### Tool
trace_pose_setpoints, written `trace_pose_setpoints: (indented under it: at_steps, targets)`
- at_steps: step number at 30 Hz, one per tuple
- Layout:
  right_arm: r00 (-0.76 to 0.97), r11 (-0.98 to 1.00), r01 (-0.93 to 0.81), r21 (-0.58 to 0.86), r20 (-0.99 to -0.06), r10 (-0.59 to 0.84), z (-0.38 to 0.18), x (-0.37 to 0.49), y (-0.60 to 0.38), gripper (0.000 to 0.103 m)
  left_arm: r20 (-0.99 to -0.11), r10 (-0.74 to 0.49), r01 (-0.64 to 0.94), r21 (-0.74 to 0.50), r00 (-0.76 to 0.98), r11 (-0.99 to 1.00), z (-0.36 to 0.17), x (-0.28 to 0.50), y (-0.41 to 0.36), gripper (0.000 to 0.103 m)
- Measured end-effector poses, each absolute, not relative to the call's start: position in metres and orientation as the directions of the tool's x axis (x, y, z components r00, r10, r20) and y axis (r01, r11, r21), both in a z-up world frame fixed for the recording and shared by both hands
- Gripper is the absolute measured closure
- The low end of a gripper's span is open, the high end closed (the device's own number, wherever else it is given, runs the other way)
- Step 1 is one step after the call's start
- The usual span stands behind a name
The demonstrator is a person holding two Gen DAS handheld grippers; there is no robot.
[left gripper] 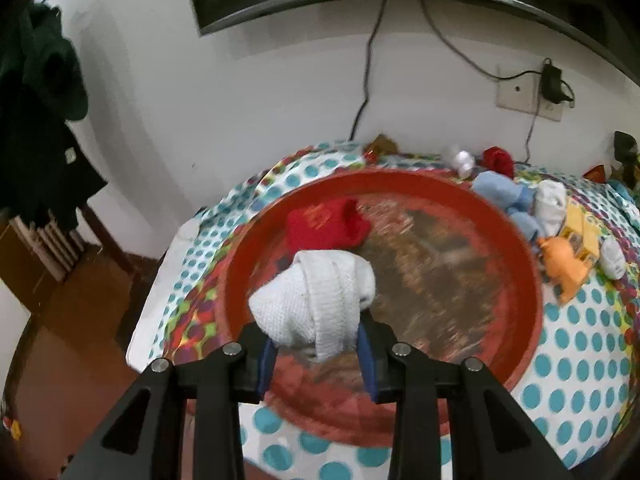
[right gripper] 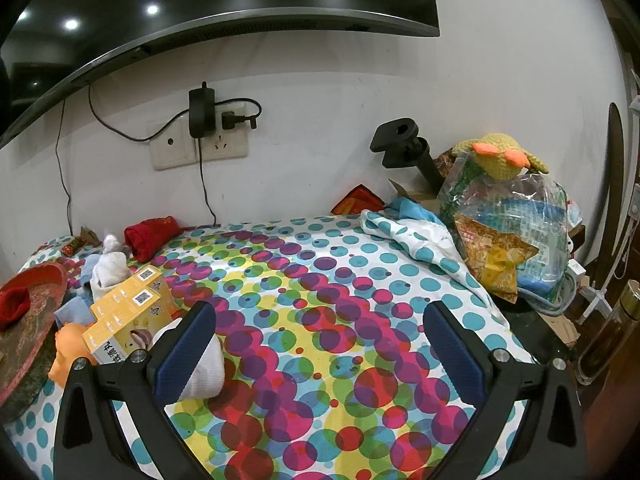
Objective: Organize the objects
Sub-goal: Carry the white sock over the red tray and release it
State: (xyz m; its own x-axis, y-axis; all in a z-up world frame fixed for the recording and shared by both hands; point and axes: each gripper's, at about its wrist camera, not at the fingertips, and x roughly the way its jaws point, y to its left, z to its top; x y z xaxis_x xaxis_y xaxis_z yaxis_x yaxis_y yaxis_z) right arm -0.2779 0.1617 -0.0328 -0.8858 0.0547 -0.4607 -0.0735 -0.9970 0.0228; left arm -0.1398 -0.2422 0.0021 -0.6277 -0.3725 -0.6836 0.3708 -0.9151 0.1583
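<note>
My left gripper [left gripper: 318, 350] is shut on a rolled white sock [left gripper: 316, 298] and holds it above the near part of a round red tray [left gripper: 516, 240]. A red sock [left gripper: 326, 224] lies inside the tray, beyond the white one. In the right wrist view the same tray [right gripper: 38, 276] shows at the far left with the red sock [right gripper: 14, 306] in it. My right gripper [right gripper: 320, 344] stands open over the dotted tablecloth [right gripper: 320, 280] with nothing between its fingers. A white sock [right gripper: 206, 372] lies just left of its left finger.
Right of the tray lie blue socks [left gripper: 508, 196], a white sock [left gripper: 552, 202], yellow boxes [right gripper: 128, 312], an orange toy [left gripper: 560, 266] and a red roll [right gripper: 150, 236]. Bags and a knitted duck [right gripper: 502, 156] pile at the table's right end. A wall socket [right gripper: 200, 140] and cables sit behind.
</note>
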Motion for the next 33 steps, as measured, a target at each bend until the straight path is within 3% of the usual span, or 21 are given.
trace_pose_setpoints:
  at_steps: [8,29,33]
  targets:
    - [-0.886,-0.997,-0.075,0.022,-0.460,0.056,-0.033,-0.278,0.161,0.000,-0.715,-0.366,0.409,0.123,-0.596,-0.904,-0.018,-0.129,-0.276,0.069]
    - [-0.886,-0.997,-0.072,0.020,-0.460,0.055,-0.033,-0.278,0.161,0.000,-0.777,-0.341,0.352,0.164,-0.530,-0.921,-0.059,-0.155,-0.275,0.068]
    - [-0.886,-0.997,-0.073,0.019,-0.460,0.056,-0.033,-0.278,0.161,0.000,-0.778,-0.305,0.336,0.128,-0.550,-0.933,-0.061,-0.155,-0.274,0.057]
